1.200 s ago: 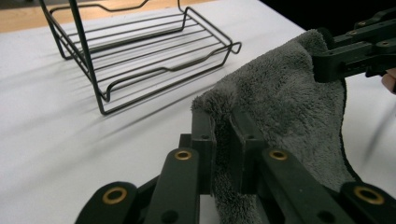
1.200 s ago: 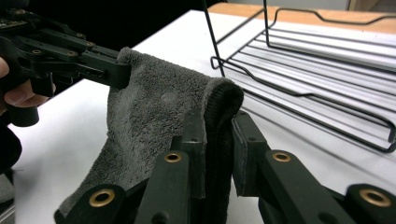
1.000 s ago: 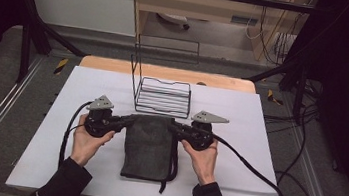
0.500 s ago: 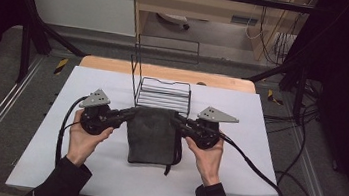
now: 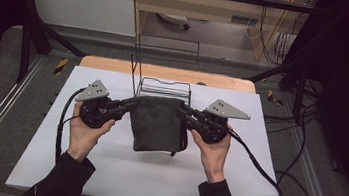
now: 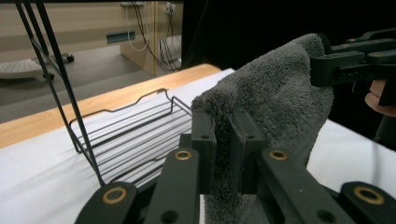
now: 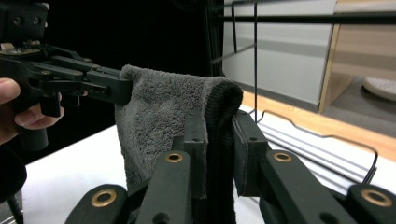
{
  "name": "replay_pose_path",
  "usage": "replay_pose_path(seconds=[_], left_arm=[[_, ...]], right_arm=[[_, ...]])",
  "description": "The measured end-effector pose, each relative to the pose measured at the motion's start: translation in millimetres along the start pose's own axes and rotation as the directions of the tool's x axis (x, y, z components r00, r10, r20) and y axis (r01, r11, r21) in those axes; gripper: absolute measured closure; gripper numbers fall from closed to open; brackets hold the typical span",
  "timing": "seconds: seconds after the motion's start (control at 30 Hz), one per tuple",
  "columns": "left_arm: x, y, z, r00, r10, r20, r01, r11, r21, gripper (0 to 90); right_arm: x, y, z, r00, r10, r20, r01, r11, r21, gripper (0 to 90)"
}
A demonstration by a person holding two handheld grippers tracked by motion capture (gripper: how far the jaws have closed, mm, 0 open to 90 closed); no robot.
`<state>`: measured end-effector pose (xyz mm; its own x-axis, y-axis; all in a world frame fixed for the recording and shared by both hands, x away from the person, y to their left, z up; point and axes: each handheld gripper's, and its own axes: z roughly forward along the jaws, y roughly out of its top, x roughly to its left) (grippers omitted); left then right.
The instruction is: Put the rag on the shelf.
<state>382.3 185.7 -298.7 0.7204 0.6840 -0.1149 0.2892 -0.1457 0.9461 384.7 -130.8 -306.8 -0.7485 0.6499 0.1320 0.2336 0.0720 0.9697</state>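
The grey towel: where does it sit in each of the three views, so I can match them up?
High view: the grey towel hangs at centre, stretched between the left claw and the right claw.
Left gripper view: centre to right, a corner pinched between the near jaws, the far corner at upper right.
Right gripper view: centre, a corner pinched between the near jaws, the far corner at upper left.
Shared landmark: the black wire rack on the table behind it.

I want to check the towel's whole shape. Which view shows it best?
The high view: the whole towel hangs between both grippers. The left gripper view and right gripper view show just its pinched top corners close up.
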Motion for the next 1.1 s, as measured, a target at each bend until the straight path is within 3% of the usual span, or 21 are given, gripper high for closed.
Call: replay_pose_path(seconds=[0.27, 0.5, 1.1], left_arm=[[-4.6, 16.0, -2.6, 0.9995, 0.026, -0.020, -0.027, 0.9976, -0.064, 81.6], [-6.0, 28.3, -3.8, 0.9995, 0.021, -0.026, -0.024, 0.9926, -0.119, 81.6], [-6.5, 61.5, -4.3, 0.9981, 0.029, -0.054, -0.041, 0.9687, -0.245, 81.6]], right_arm=[[2.4, 14.7, -5.0, 0.9995, -0.024, 0.023, 0.025, 0.998, -0.055, 78.4], [4.8, 30.8, -9.2, 0.9983, -0.040, 0.043, 0.044, 0.993, -0.110, 78.4], [6.6, 69.3, -11.7, 0.9920, -0.085, 0.093, 0.102, 0.975, -0.198, 78.5]])
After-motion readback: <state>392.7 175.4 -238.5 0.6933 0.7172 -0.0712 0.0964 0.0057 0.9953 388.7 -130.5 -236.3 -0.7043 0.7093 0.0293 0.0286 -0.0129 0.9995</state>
